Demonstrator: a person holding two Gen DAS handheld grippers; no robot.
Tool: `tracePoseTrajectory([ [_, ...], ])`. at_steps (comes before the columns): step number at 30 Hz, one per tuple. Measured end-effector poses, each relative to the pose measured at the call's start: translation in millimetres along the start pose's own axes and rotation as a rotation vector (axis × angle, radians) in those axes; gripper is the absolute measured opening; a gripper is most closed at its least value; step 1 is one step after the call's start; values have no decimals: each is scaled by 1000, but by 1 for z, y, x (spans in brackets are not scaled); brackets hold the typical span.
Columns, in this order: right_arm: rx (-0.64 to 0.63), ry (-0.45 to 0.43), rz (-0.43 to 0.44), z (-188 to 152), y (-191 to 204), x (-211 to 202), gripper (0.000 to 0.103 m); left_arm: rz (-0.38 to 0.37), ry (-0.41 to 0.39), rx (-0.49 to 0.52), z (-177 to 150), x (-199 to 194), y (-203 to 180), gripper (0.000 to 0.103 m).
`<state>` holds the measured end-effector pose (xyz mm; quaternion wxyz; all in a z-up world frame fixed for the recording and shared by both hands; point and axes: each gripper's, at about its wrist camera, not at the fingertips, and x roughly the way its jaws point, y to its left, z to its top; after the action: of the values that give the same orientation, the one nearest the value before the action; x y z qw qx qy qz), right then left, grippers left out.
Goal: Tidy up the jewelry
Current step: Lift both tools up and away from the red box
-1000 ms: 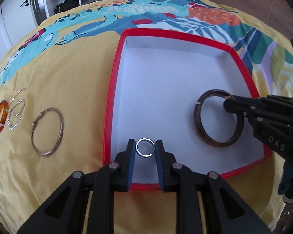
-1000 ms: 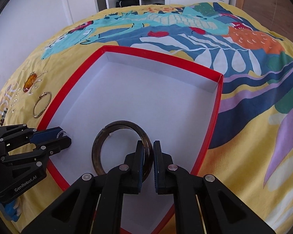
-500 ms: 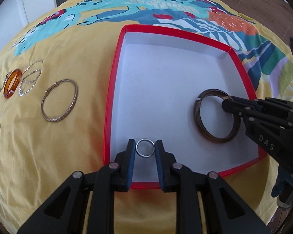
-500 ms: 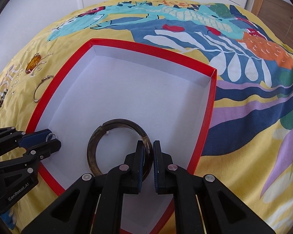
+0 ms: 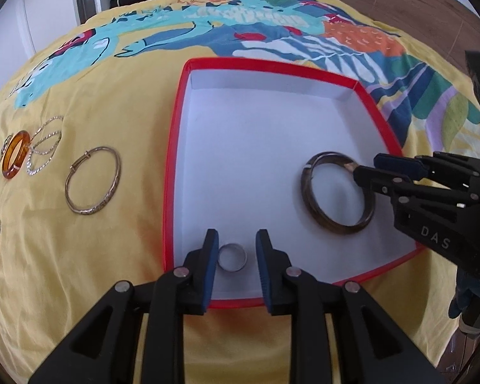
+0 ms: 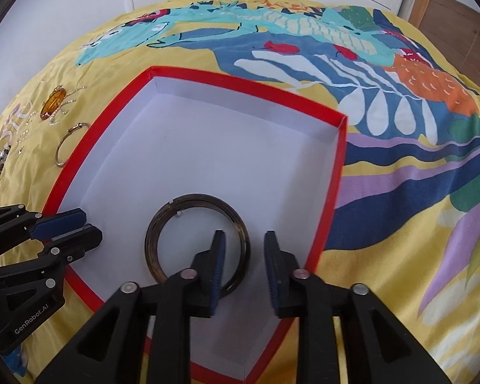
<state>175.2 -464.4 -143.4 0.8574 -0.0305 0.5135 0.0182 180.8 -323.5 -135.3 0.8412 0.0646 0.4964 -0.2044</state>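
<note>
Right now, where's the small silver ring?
In the left wrist view, the small silver ring lies on the white floor of the red-rimmed box, at its near edge, between the open pads of the left gripper, left of the dark bangle.

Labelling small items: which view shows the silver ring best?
Left wrist view. The silver ring lies in full sight on the red box floor, between the open left gripper fingers. In the right wrist view that gripper covers the spot, so the ring does not show.
</note>
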Motion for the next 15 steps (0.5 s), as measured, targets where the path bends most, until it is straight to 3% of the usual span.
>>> tracePoseTrajectory([
  [2, 16, -13, 4, -1, -3, -10, 31, -3, -26, 3, 1, -9, 0, 31],
  [10, 117, -109, -31, -12, -16, -80, 36, -38, -167, 69, 2, -78, -6, 31],
  [15, 161, -199, -20, -17, -2, -138, 37, -2, -183, 94, -8, -124, 3, 31],
])
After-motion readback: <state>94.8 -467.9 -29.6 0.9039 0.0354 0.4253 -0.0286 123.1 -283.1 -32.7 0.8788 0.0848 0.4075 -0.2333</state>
